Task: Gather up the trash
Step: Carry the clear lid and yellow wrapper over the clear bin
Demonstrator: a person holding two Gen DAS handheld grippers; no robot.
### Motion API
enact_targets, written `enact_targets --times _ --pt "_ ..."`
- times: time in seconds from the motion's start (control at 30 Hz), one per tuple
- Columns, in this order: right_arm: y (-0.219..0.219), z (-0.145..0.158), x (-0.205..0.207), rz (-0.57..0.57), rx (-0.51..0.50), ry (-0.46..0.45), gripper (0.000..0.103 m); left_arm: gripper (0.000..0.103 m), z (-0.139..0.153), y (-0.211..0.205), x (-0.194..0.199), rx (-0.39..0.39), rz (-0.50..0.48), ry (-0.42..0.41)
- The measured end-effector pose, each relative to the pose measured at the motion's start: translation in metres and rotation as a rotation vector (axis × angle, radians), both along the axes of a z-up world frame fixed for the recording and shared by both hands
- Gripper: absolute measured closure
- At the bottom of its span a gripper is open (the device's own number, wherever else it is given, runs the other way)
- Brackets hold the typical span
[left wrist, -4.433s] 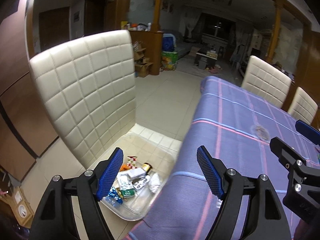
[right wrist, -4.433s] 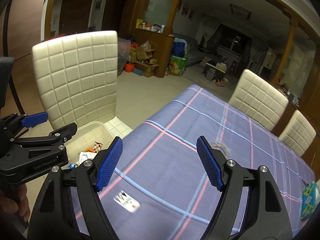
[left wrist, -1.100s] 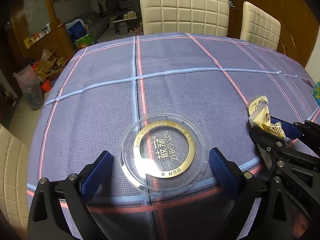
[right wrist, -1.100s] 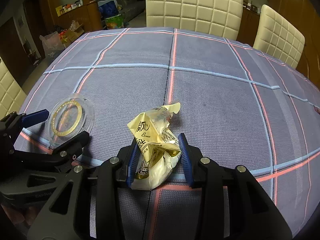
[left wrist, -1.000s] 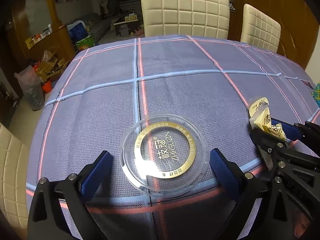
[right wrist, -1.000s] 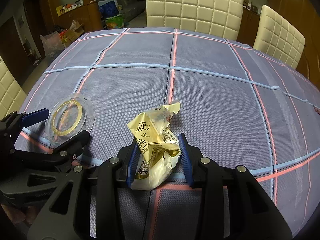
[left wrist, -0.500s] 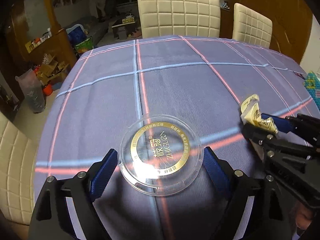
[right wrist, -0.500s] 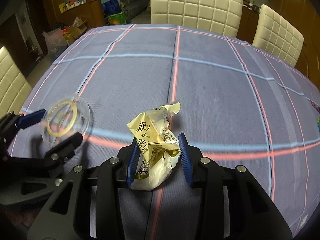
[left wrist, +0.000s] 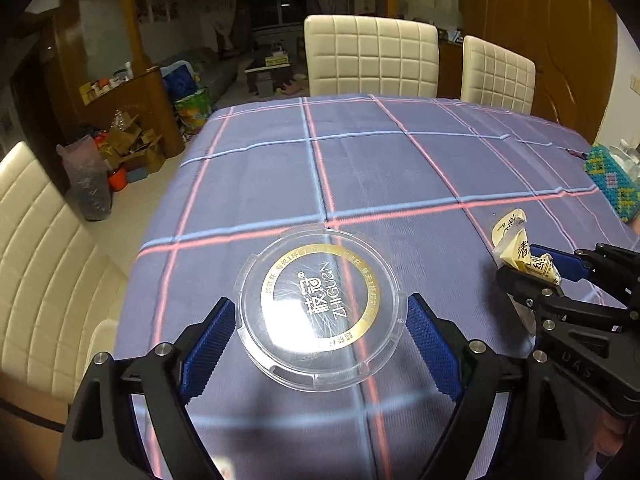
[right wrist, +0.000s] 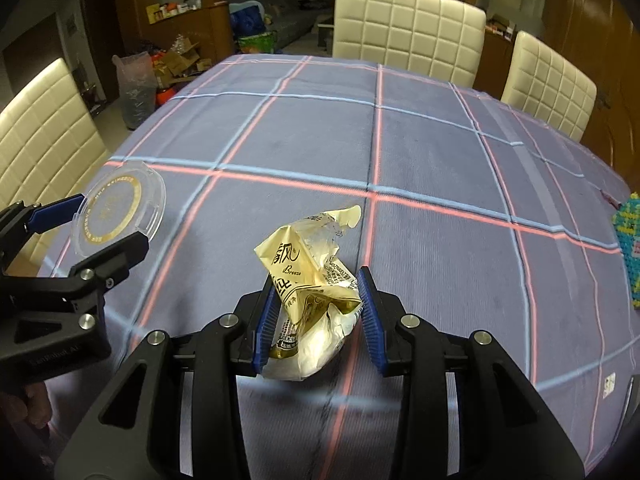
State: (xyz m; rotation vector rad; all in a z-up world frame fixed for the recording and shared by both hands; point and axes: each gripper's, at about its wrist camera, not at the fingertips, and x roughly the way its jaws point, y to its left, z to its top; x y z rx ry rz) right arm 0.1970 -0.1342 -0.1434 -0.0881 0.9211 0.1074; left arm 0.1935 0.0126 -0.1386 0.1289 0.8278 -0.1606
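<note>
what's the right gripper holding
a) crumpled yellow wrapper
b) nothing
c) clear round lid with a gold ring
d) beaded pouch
a, in the right wrist view the right gripper has its blue pads pressed against both sides of the crumpled yellow wrapper.

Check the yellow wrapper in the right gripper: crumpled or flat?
Crumpled. The yellow wrapper is bunched and creased between the right gripper pads, its torn top sticking up above the tablecloth.

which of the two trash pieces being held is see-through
The round plastic lid with the gold ring, held in the left gripper. The other piece, a crumpled yellow wrapper in the right gripper, is opaque.
</note>
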Motion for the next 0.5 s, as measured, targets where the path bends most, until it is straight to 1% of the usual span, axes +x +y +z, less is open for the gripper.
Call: enact_targets --times 0.1,0.27,0.5 --pt "0.007 0.008 -0.017 0.023 -0.003 -0.018 0.064 0.019 0.01 0.006 -0.022 0.011 0.009 -0.03" --pt "0.022 0.025 -0.045 0.061 -0.009 -0.064 0.064 0.019 0.027 0.022 -0.054 0.008 0.031 -0.075" --pt "0.049 0.049 -0.072 0.118 -0.007 -0.127 0.064 0.019 0.046 0.053 -0.088 0.01 0.091 -0.127"
